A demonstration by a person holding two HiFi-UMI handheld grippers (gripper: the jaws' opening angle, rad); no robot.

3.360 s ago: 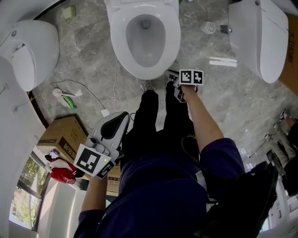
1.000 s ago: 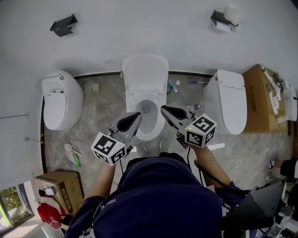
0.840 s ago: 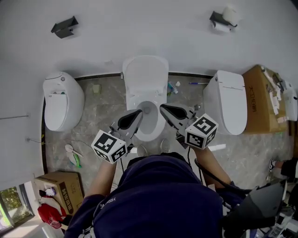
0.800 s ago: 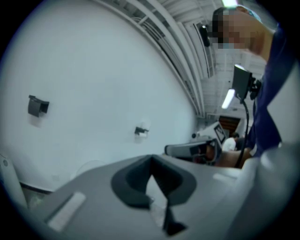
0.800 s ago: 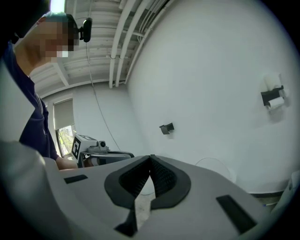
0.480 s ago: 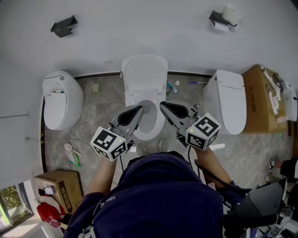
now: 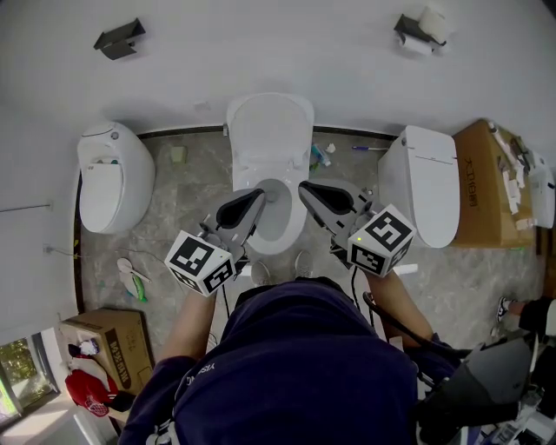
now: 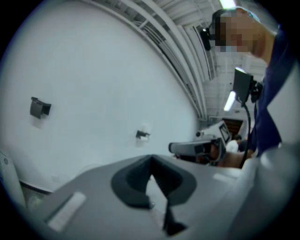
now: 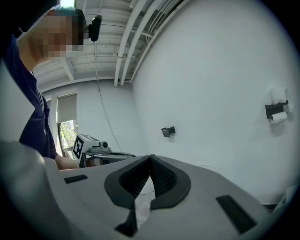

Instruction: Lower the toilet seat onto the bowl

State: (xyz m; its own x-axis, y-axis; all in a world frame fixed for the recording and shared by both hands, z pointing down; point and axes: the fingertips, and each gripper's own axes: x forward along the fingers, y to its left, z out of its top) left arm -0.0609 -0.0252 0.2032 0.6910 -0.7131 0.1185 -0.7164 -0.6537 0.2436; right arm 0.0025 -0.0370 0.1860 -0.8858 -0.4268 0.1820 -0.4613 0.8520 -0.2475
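Observation:
The white toilet stands against the wall in the head view. Its raised lid (image 7: pixel 269 130) leans back upright, and I cannot tell the seat apart from it. The open bowl (image 7: pixel 291 228) lies below. My left gripper (image 7: pixel 259 198) hovers over the bowl's left rim, jaws shut and empty. Over the right rim my right gripper (image 7: pixel 304 189) is likewise shut on nothing. Both point at the wall, short of the lid. In the left gripper view the left gripper (image 8: pixel 151 158) shows its tips together, and so does the right gripper (image 9: pixel 150 158) in its own view.
A second toilet (image 7: pixel 109 178) stands at the left and a third (image 7: pixel 426 187) at the right. A cardboard box (image 7: pixel 486 182) is beyond the right one, another box (image 7: pixel 104 335) at lower left. A paper holder (image 7: pixel 417 26) and a black bracket (image 7: pixel 117 36) hang on the wall.
Both grippers rose from beside my legs to in front of the toilet. Over the last second they edged a little forward over the bowl, still shut.

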